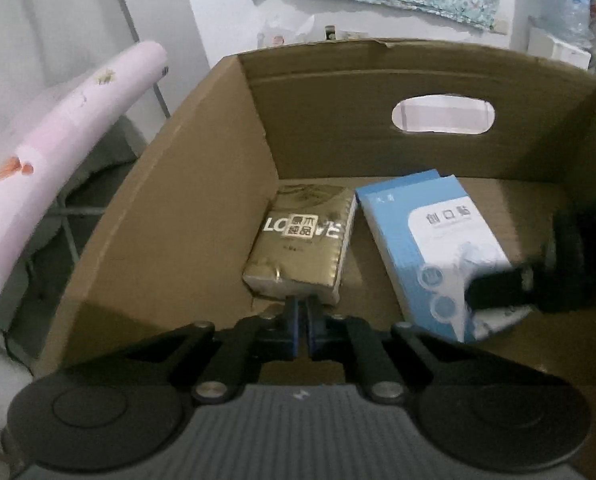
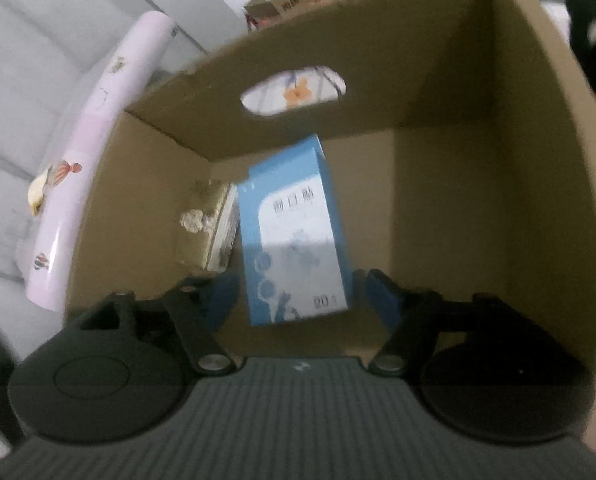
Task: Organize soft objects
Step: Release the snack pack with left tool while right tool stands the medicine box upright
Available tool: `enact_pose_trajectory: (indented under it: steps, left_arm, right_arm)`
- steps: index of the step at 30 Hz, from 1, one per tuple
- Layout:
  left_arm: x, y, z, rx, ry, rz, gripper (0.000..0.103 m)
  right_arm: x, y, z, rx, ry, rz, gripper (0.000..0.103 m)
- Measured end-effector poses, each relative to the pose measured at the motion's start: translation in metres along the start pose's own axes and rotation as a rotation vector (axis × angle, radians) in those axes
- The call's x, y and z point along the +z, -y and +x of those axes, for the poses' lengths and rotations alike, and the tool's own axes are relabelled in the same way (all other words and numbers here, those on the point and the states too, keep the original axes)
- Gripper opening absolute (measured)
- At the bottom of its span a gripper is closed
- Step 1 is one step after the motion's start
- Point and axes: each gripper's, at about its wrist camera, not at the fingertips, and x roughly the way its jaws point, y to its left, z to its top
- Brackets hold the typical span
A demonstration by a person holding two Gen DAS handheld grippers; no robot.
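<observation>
We held the left tool [image 1: 301,316] tilted steeply downward, its blue-padded jaws pressed together with nothing between them. Our right tool [image 2: 298,292] pointed down at a similar slant, its jaws standing well apart, the pads clear on both sides. Its dark fingertip [image 1: 497,288] showed in the left wrist view.

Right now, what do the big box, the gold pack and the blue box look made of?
Big box: matte brown corrugated cardboard, torn top edge, cut handle hole. Gold pack: shiny, crinkled plastic film, probably over soft tissues. Blue box: smooth printed paperboard with crisp edges, slightly glossy.
</observation>
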Motion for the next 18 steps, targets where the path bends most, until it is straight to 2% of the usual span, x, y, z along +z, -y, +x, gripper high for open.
enact_pose_trajectory:
  steps: [3,6,9,12,15,18]
  left_arm:
    - [0.008,-0.002,0.01,-0.027,0.008,-0.022,0.002]
    - [0.014,0.0,0.015,-0.02,0.052,0.0,0.003]
    - [0.015,-0.001,0.018,-0.008,0.04,-0.031,0.004]
    - [0.013,-0.004,0.01,0.003,0.026,-0.038,0.017]
    - [0.013,-0.007,-0.009,0.005,0.037,-0.023,0.019]
    - [0.006,-0.011,-0.03,-0.036,0.045,0.012,0.028]
  right_arm:
    - [-0.011,0.001,0.006,-0.039,-0.028,0.035,0.063]
    - [-0.009,0.002,0.007,-0.017,0.0,0.008,0.048]
    - [-0.005,0.014,0.005,0.025,0.004,0.058,0.044]
    - [-0.009,0.018,0.001,0.03,0.003,0.06,0.038]
    - [-0.009,0.015,0.006,0.051,0.014,0.086,0.037]
    - [-0.011,0.018,0.007,0.074,0.033,0.125,0.035]
